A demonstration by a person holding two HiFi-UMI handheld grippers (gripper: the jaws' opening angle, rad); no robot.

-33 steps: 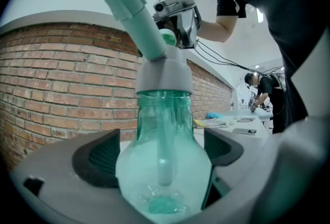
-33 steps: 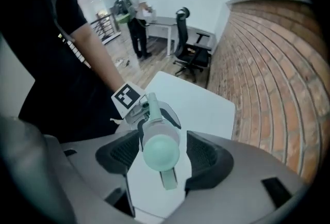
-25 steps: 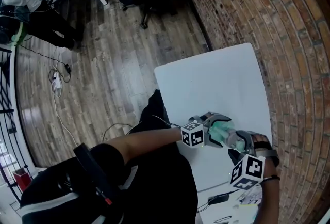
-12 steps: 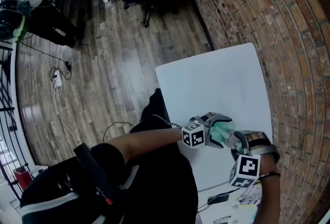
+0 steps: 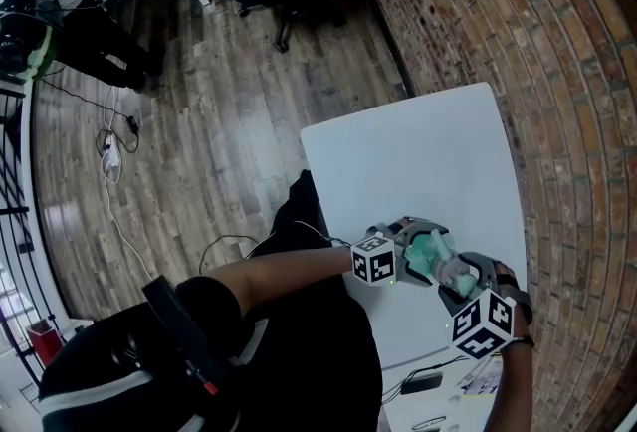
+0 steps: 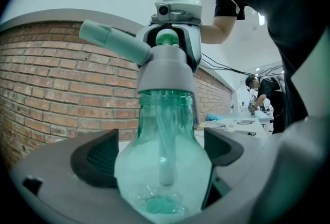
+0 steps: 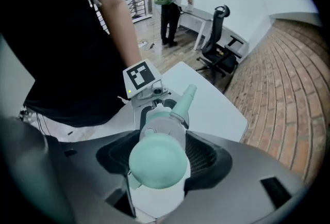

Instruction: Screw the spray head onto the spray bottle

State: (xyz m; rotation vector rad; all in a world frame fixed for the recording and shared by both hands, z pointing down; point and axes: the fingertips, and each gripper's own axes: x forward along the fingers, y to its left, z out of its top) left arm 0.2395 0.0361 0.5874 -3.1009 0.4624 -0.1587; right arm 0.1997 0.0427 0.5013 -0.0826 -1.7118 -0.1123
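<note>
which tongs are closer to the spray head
Right. The right tongs clamp the spray head itself; the left tongs grip the spray bottle by its body instead.

Readable text: none in any view.
Left claw (image 5: 426, 254), left marker cube (image 5: 374, 260): black-and-white square pattern, no letters or digits.
Right claw (image 5: 461, 277), right marker cube (image 5: 485, 324): pattern only.
Spray bottle (image 6: 162, 176), spray head (image 6: 165, 70): no print shows.

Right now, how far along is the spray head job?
Done: the spray head is seated on the spray bottle, collar over the neck. In hand: left gripper clamps the bottle body, right gripper grips the head. Left: any final turns, then release; thread tightness can't be seen.
</note>
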